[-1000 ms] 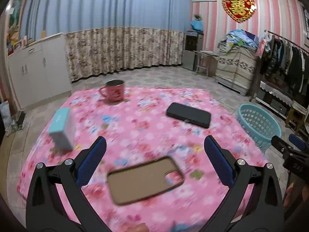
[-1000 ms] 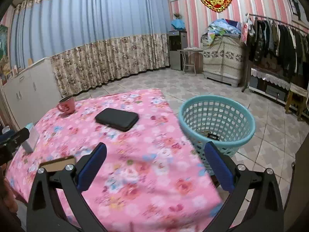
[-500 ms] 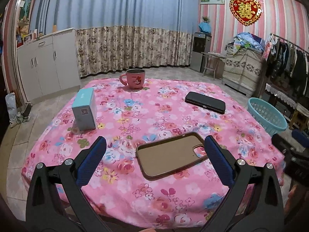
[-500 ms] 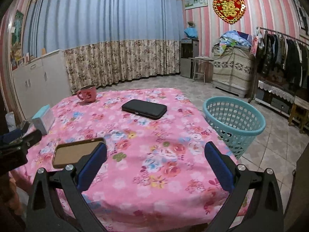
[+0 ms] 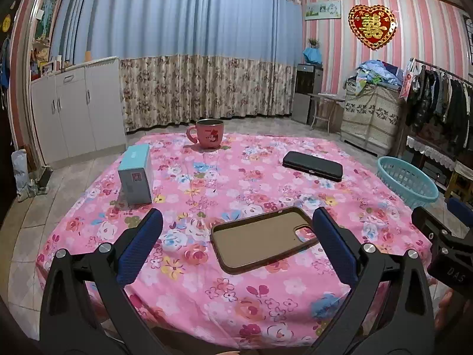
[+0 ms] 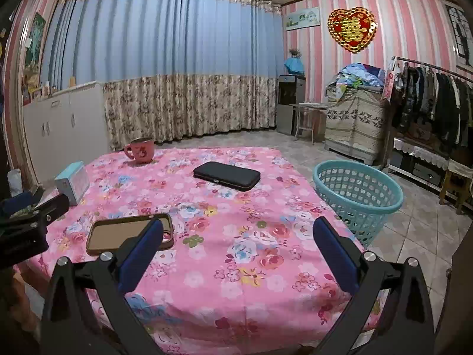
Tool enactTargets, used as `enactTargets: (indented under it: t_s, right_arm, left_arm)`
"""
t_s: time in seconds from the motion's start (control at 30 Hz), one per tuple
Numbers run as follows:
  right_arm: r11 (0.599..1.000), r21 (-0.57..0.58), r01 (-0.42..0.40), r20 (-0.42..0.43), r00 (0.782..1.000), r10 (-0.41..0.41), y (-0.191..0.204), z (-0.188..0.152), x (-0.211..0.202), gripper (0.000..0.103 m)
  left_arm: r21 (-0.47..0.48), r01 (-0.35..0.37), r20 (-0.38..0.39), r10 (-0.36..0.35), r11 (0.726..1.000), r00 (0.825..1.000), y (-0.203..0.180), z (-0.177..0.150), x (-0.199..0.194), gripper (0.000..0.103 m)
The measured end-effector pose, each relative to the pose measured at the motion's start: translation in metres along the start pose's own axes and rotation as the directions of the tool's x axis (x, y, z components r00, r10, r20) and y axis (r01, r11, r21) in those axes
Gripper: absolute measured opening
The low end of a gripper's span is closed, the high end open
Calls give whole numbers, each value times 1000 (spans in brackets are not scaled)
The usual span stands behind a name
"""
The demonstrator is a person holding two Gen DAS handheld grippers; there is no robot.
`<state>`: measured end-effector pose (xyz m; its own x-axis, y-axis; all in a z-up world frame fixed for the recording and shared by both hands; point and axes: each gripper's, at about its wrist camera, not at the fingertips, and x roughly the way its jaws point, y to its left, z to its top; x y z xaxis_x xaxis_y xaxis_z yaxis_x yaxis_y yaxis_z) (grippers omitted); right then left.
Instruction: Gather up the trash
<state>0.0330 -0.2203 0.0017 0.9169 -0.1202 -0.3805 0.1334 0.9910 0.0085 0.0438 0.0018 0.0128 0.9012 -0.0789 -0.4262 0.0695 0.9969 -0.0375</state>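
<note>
- Pink floral cloth covers the desk [image 5: 236, 295]; striped pink walls and blue curtains stand behind it.
- Left gripper [image 5: 236, 236]: jaws spread, holding nothing, above the near edge.
- Right gripper [image 6: 236, 245]: jaws spread, holding nothing, above the near right corner.
- Brown phone case [image 5: 263, 238] lies flat near the near edge.
- Black case [image 6: 227, 175] lies toward the far right edge.
- Pink mug [image 5: 208, 137] stands at the far edge.
- Teal box [image 5: 136, 174] stands near the left edge.
- Teal basket [image 6: 357, 196] stands on the floor beside the right edge.
</note>
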Motion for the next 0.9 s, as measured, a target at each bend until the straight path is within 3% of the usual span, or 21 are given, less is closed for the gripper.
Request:
enactTargets:
  t_s: [0.37, 0.9]
  right_arm:
    - [1000, 10, -5, 17, 1000, 5, -2, -15, -8, 99]
    - [1000, 14, -6, 12, 1000, 5, 3, -24, -7, 99]
  left_arm:
    - [35, 30, 35, -31, 999, 999, -9, -12, -15, 98]
    - [43, 0, 42, -2, 999, 999, -7, -17, -15, 98]
